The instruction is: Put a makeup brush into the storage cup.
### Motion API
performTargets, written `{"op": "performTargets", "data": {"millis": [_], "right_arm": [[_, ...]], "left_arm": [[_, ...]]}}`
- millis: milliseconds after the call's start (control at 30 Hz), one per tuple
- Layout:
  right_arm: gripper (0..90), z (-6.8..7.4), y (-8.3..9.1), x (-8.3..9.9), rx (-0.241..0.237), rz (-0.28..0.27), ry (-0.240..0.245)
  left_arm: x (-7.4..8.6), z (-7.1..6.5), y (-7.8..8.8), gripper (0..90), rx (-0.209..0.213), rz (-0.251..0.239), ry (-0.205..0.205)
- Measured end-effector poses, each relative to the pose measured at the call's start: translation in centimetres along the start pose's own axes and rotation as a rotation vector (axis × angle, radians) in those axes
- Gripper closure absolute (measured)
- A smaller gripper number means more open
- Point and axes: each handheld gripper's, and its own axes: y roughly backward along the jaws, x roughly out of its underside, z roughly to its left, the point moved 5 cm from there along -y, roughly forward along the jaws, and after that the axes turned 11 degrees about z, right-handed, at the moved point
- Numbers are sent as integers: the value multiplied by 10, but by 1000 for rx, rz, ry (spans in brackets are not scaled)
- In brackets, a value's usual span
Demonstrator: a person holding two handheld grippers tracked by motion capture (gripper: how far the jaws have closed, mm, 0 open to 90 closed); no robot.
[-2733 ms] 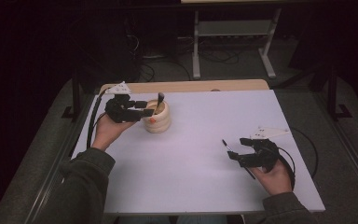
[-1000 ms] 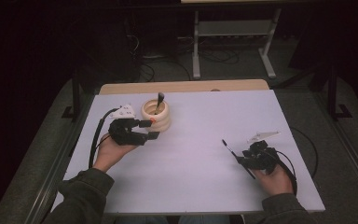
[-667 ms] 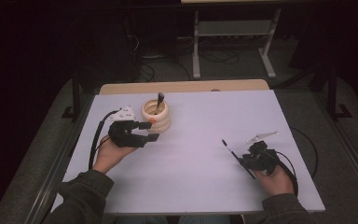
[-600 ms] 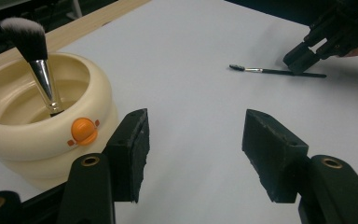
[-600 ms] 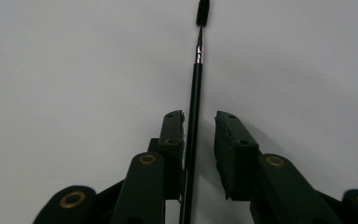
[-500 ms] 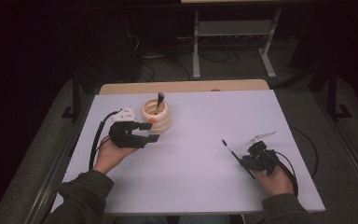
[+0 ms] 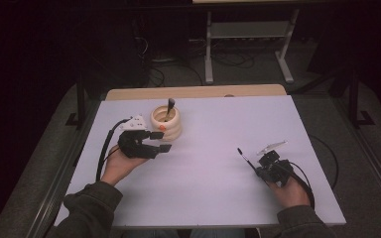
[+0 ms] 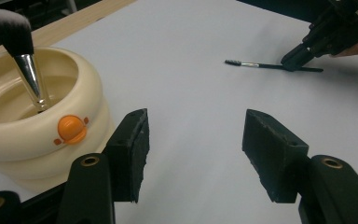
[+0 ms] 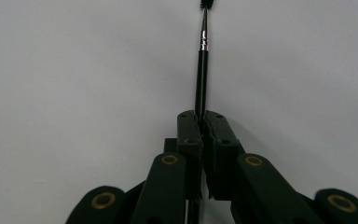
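Two grippers are working over the white table, and I am taking the cream ringed holder as my landmark. My left gripper is hovering just beside the holder, on its near side, with its jaws standing apart and nothing between them; in the left gripper view the pads are framing bare table, with the holder's orange button just to one side of them. A thick makeup brush is standing tilted inside the holder, bristles up (its metal ferrule is catching the light in the left gripper view).

My right gripper is sitting well apart from the holder, toward the table's near right corner. Its jaws have just been closing, and they are now clamping together on the handle of a thin black spoolie brush. That brush is lying low over the table and pointing up and left, back toward the holder's side, with its small bristled tip sticking out beyond the jaws. My right hand is gripping the tool from behind, and its cable is trailing off toward the table's right edge.
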Motion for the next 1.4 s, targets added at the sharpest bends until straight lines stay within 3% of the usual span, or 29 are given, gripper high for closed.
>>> {"op": "performTargets", "data": {"millis": [67,133,233,667,1167,1400], "right_arm": [[848,-1,0,0,-6,-5,-4],[849,-5,0,1,-52,-21,-13],[850,-6,0,1,-71,-33,-15],[851,-3,14,-3,-98,-105,-9],[850,17,37,-21,-168,-225,49],[850,37,48,-36,-208,-282,97]], "left_arm": [[0,-1,-1,408,2,2,-6],[1,-1,-1,409,3,4,-5],[1,0,0,408,0,4,-9],[0,-1,1,403,15,-9,2],[-2,-6,-3,424,62,-9,-4],[-7,-10,-4,426,88,-15,-6]]}}
